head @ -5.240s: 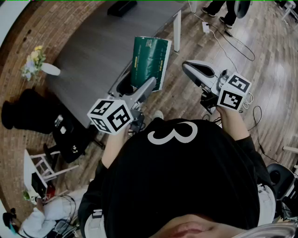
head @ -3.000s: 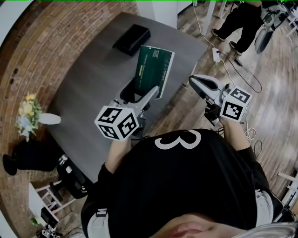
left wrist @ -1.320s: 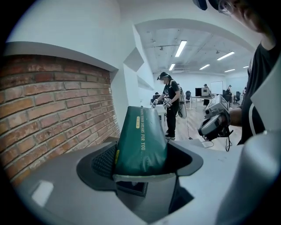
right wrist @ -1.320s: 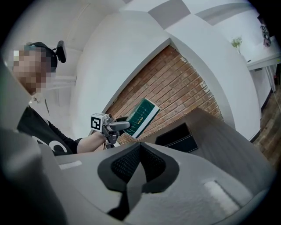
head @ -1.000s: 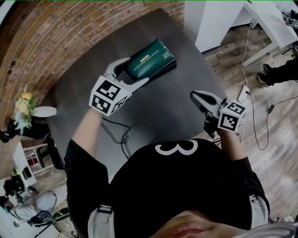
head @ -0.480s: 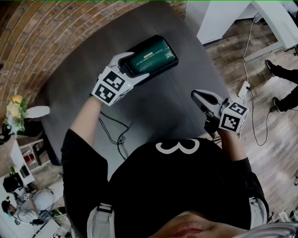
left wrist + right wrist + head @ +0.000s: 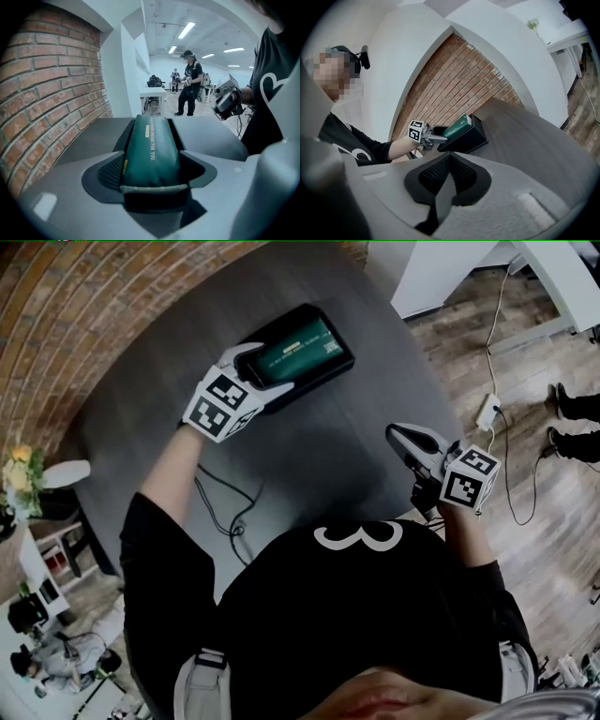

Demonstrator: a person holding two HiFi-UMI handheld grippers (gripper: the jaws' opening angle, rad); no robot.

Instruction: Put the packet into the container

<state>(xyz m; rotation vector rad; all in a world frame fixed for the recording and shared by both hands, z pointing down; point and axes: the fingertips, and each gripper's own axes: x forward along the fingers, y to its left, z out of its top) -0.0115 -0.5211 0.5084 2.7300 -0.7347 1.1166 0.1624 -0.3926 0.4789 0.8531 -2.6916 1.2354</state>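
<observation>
On the dark grey table (image 7: pixel 375 474) stands a black open container (image 7: pixel 323 362). A green packet (image 7: pixel 298 345) lies lengthwise in it, its near end still raised at the rim. My left gripper (image 7: pixel 265 371) is shut on that near end, and in the left gripper view the packet (image 7: pixel 151 145) fills the gap between the pads. In the right gripper view the packet (image 7: pixel 458 125) slants out of the container (image 7: pixel 466 138) toward the left gripper (image 7: pixel 425 136). My right gripper (image 7: pixel 401 439) hangs by the table's near right edge, jaws shut (image 7: pixel 446 180) on nothing.
A black cable (image 7: pixel 230 512) lies on the table near my left forearm. A white vase with flowers (image 7: pixel 42 474) stands at the far left. A brick wall runs behind the table. A white desk (image 7: pixel 450 277), a power strip (image 7: pixel 487 413) and a person's feet (image 7: pixel 572 427) are on the right.
The left gripper has brought the packet from upright in the air down flat into the container, and it has sunk a little lower in the last second. The right gripper has stayed shut and still.
</observation>
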